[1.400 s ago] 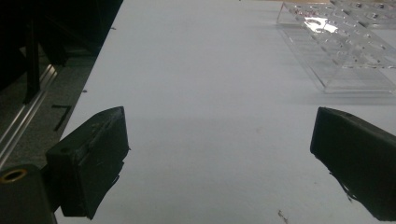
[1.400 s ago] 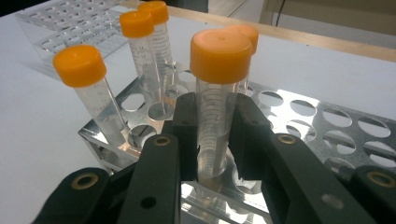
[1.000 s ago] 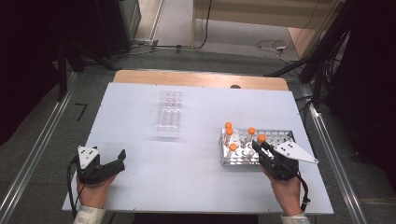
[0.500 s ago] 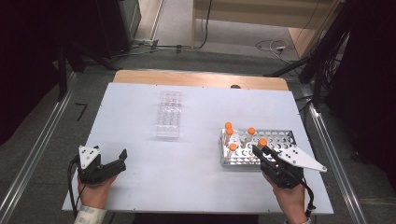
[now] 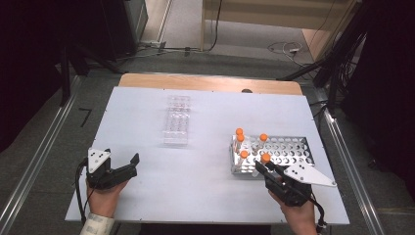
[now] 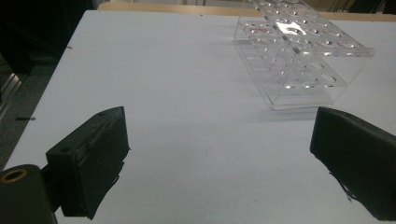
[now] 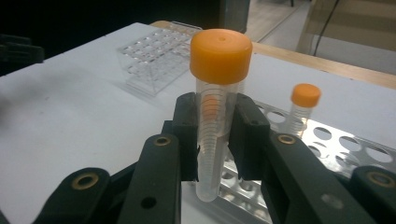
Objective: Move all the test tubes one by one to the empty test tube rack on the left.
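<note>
Orange-capped tube (image 7: pixel 215 112) being pinched just below its cap by the right gripper (image 7: pixel 215 135), its tip clearing the metal rack (image 5: pixel 288 152).

The jaws are pressing on both sides of the tube; keeping it upright while carrying it toward the clear rack (image 5: pixel 177 120) looks wise. The left gripper (image 5: pixel 128 166) is hovering spread and empty over the white table (image 5: pixel 205 196), ready to steady that rack.

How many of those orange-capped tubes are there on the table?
5. Four stand in the metal rack: two at its back left corner, one farther right, one at the front. The fifth is clamped in the right gripper. None seem hidden.
</note>
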A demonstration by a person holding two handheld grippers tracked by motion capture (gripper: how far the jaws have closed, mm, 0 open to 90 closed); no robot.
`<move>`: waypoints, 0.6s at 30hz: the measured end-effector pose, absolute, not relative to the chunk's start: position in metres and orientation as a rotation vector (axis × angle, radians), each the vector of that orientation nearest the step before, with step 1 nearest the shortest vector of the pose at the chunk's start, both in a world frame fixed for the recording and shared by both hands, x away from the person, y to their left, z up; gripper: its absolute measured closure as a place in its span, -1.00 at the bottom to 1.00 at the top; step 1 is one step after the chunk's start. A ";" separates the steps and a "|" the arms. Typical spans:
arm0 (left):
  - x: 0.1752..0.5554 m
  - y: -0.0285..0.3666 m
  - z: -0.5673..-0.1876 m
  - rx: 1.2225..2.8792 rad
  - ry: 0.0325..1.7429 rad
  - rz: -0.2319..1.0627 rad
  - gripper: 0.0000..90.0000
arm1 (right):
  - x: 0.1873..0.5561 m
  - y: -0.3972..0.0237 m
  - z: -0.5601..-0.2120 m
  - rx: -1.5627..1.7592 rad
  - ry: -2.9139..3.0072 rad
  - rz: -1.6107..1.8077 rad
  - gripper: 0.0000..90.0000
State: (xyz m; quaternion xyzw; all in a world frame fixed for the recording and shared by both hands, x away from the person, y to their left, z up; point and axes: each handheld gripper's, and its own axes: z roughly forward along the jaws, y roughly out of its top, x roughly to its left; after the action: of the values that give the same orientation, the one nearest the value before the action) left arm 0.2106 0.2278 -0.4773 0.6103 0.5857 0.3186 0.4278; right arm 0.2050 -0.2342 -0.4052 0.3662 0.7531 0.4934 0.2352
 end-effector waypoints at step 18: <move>0.212 0.207 -0.467 1.569 1.367 0.731 -0.86 | 0.204 -0.172 -0.423 0.877 2.236 1.378 0.59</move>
State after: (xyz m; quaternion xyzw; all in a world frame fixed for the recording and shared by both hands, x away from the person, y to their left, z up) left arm 0.2119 0.2069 -0.4668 0.6350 0.5531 0.2956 0.4511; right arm 0.2037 -0.1720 -0.4229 0.3111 0.7936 0.4889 0.1852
